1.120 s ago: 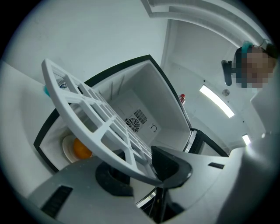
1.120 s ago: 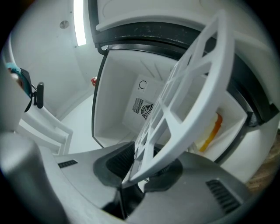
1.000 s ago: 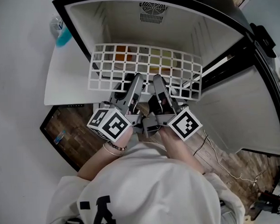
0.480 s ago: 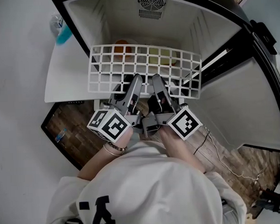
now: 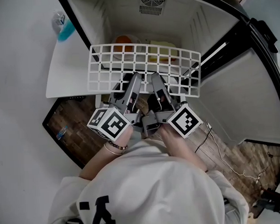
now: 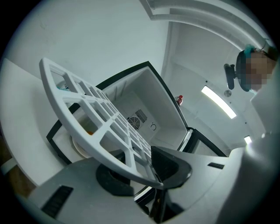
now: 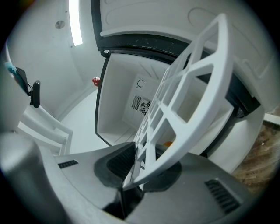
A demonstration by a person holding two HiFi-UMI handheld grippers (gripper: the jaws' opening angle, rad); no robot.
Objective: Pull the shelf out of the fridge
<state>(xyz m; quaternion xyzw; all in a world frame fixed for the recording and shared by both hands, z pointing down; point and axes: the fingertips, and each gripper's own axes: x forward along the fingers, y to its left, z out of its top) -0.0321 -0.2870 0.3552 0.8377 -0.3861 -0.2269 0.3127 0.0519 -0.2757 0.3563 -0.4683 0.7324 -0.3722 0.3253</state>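
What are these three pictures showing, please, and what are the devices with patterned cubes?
A person carries two hand-held two-jaw grippers; the cubes are part of them. One picture looks down from the person's head; the other two come from cameras riding on each gripper. Ahead stands an open fridge with a plate of food inside. The left gripper and right gripper each clamp the front edge of the white grid shelf, which juts out of the fridge. The right jaws have just been closing on that edge.
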